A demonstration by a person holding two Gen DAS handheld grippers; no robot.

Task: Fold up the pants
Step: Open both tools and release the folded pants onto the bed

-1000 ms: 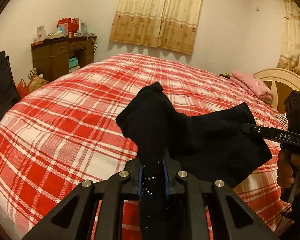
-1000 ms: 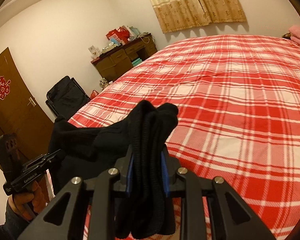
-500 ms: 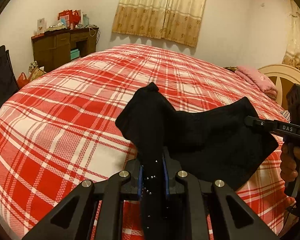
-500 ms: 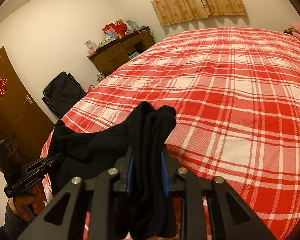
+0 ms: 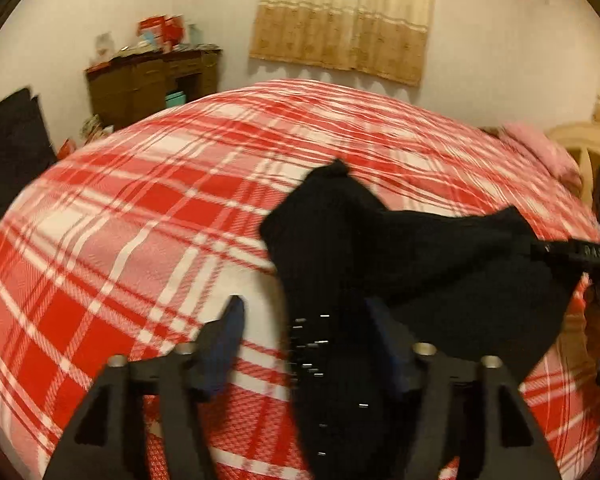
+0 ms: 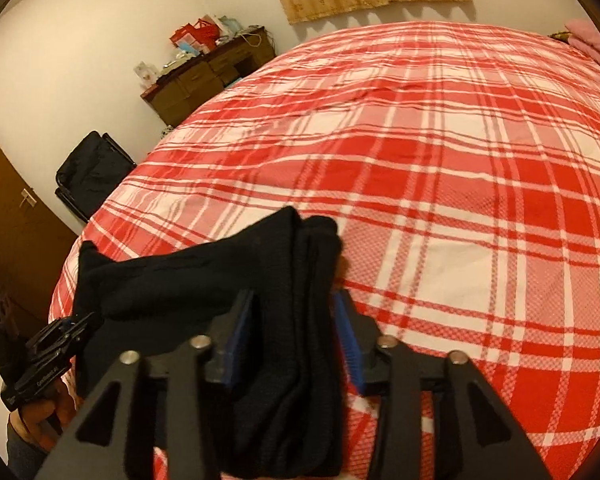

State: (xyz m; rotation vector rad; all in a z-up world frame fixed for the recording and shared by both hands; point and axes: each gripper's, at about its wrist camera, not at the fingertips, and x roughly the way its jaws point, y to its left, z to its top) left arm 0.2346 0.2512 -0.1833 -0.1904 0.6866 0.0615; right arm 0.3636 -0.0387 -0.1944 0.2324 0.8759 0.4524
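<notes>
The black pants (image 5: 400, 264) hang in the air over the red plaid bed (image 5: 140, 216), stretched between both grippers. My left gripper (image 5: 306, 320) has its jaws spread wide; the cloth drapes between them against the right finger. My right gripper (image 6: 292, 320) has its blue pads slightly apart around a thick bunch of the pants (image 6: 284, 304); a sliver of gap shows at the right pad. The right gripper also shows at the right edge of the left wrist view (image 5: 580, 256), and the left gripper at the lower left of the right wrist view (image 6: 52, 344).
A brown dresser (image 5: 152, 84) with clutter stands by the far wall. A black folding chair (image 6: 92, 172) is by the bed's left side. A pink pillow (image 5: 540, 148) and cream headboard (image 5: 584, 148) are at the right. Curtains (image 5: 344, 20) hang behind.
My left gripper's jaws have opened wide from being clamped on the pants. My right gripper's pads have eased apart a little. Both views moved lower toward the bed.
</notes>
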